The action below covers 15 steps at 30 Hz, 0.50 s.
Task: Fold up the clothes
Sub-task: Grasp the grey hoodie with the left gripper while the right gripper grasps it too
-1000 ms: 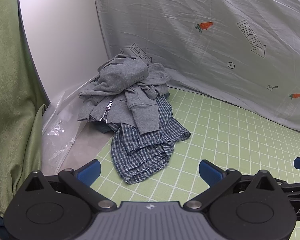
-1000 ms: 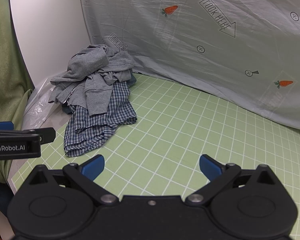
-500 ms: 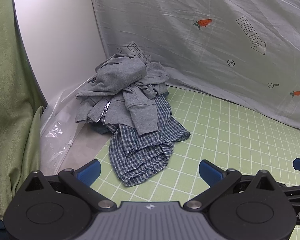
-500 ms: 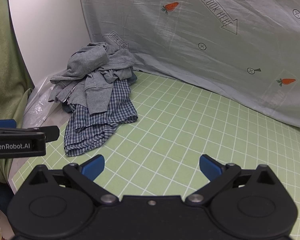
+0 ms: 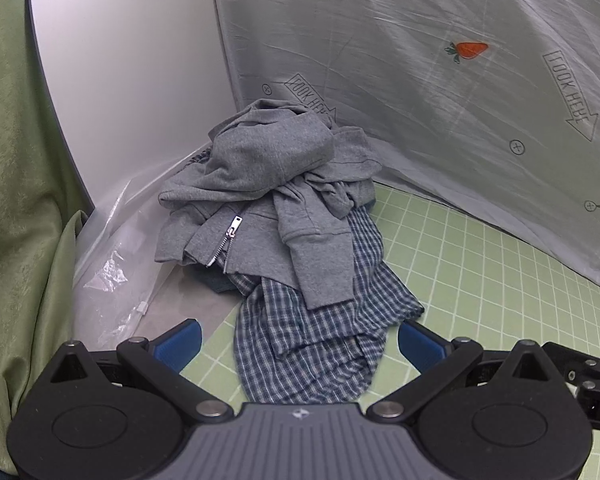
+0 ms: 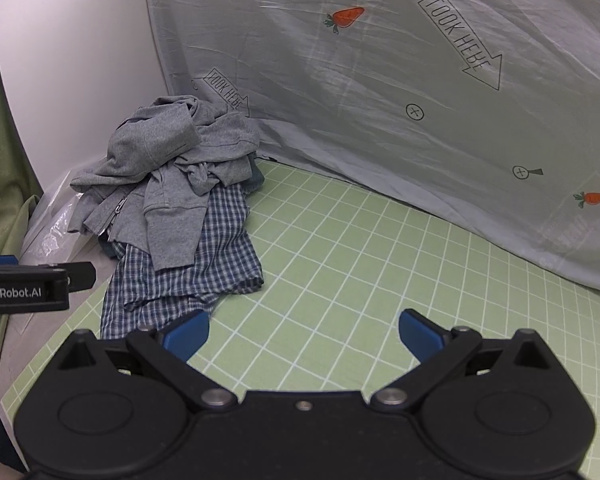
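Both jaws spread wide, nothing held: left gripper [image 5: 298, 338] sits just short of the plaid shirt [image 5: 320, 328], right gripper [image 6: 303, 330] over bare green grid mat [image 6: 380, 280]. Grey zip hoodie [image 5: 268, 184] heaped on top of the shirt, in the mat's far-left corner against the printed sheet [image 6: 380, 80].

The grey zip hoodie [image 5: 268, 184] is soft, matt knit cloth with ribbed cuffs, and its zipper [image 5: 230, 236] is shiny metal. Under it, the blue checked shirt [image 5: 320, 332] is thin woven cloth, crumpled. The green cutting mat [image 6: 360, 264] looks smooth and matt, printed with a white grid. The backdrop sheet [image 6: 380, 80] is thin, creased cloth. A clear plastic bag [image 5: 112, 276] glints glossy. The left gripper [image 5: 298, 338] is matt black plastic with blue pads [image 5: 180, 338].
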Each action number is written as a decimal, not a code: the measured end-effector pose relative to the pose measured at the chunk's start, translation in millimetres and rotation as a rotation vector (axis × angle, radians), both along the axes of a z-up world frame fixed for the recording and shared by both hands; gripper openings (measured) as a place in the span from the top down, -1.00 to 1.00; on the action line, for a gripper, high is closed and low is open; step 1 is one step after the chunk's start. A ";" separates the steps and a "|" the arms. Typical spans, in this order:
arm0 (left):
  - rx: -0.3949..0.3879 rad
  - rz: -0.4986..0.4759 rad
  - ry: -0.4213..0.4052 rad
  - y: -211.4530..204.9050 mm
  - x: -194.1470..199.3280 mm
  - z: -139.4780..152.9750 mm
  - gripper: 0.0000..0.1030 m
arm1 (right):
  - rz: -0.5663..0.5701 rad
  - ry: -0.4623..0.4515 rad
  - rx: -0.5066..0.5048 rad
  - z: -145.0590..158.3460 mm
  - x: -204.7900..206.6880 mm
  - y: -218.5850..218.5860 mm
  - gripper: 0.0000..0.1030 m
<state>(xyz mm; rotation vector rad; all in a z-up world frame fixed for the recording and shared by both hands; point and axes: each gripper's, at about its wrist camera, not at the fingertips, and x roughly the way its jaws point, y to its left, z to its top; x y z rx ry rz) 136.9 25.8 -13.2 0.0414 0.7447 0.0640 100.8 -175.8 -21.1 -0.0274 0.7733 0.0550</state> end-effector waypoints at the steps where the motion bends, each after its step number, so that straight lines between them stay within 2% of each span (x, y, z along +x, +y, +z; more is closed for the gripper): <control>1: 0.002 0.006 0.000 2.9 8.7 -0.6 -1.00 | -0.001 -0.002 0.001 -0.4 11.7 2.8 -0.98; 4: 0.006 0.025 -0.001 11.8 34.6 -2.4 -1.00 | 0.004 -0.012 -0.003 -0.3 55.0 12.9 -0.93; 7: 0.035 0.039 -0.019 25.6 77.9 -4.6 -0.97 | 0.010 -0.020 0.003 -2.2 100.9 24.4 -0.90; 9: 0.050 0.049 -0.030 34.6 107.3 -7.2 -0.85 | 0.016 -0.022 0.018 -5.6 132.7 33.6 -0.86; 13: 0.019 0.052 -0.015 46.0 156.9 -21.6 -0.68 | 0.041 -0.011 0.050 -18.1 190.0 54.3 -0.72; 15: 0.000 0.053 -0.004 50.6 178.3 -29.2 -0.53 | 0.057 0.006 0.065 -27.4 213.9 66.5 -0.62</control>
